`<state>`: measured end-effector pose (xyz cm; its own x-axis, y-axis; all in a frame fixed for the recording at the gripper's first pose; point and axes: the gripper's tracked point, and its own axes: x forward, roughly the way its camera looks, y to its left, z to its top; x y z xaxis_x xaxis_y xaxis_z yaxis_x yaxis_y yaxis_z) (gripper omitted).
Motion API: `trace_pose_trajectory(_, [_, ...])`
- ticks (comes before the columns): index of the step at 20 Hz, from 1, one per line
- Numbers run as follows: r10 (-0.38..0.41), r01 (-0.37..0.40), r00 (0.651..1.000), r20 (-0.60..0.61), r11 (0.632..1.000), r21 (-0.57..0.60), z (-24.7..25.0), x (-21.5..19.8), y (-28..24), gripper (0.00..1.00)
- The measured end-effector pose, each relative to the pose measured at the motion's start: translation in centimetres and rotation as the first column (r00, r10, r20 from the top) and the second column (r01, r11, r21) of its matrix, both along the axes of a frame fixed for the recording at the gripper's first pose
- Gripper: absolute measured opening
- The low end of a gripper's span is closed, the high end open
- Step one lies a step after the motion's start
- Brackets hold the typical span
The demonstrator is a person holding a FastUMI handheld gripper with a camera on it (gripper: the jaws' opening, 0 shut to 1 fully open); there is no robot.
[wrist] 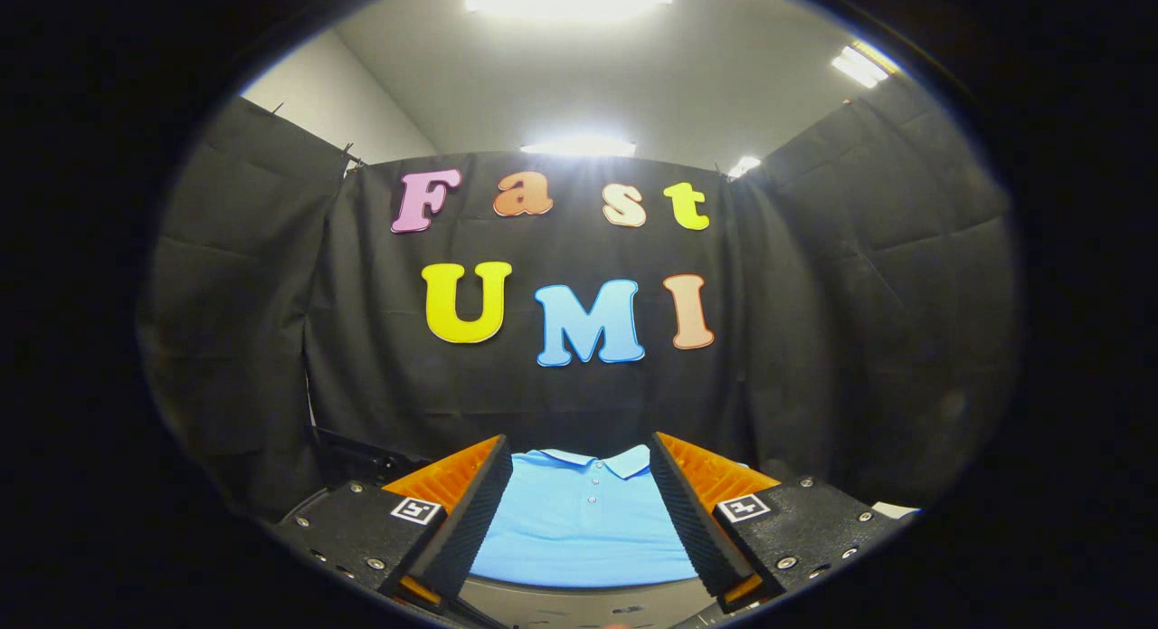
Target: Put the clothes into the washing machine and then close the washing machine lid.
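A light blue polo shirt (579, 520) lies flat just ahead of my fingers, its collar and buttons pointing toward the black cloth wall. My gripper (581, 462) is open, with the shirt showing in the wide gap between the two fingers. Neither finger touches the cloth. The shirt's sleeves and sides are hidden behind the fingers.
A dark object (362, 462) sits low behind the left finger, against the black cloth wall (579, 403). A pale surface (579, 602) shows under the shirt's near hem. A small white thing (896, 511) peeks out beyond the right finger.
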<state>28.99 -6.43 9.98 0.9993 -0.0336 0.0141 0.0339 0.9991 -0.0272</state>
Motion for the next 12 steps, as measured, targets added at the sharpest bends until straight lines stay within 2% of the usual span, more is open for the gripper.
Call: trace_pose_trajectory(12, [0.016,-0.019,0.993,-0.116,1.000,-0.023,-2.0,8.2,-0.2,0.95])
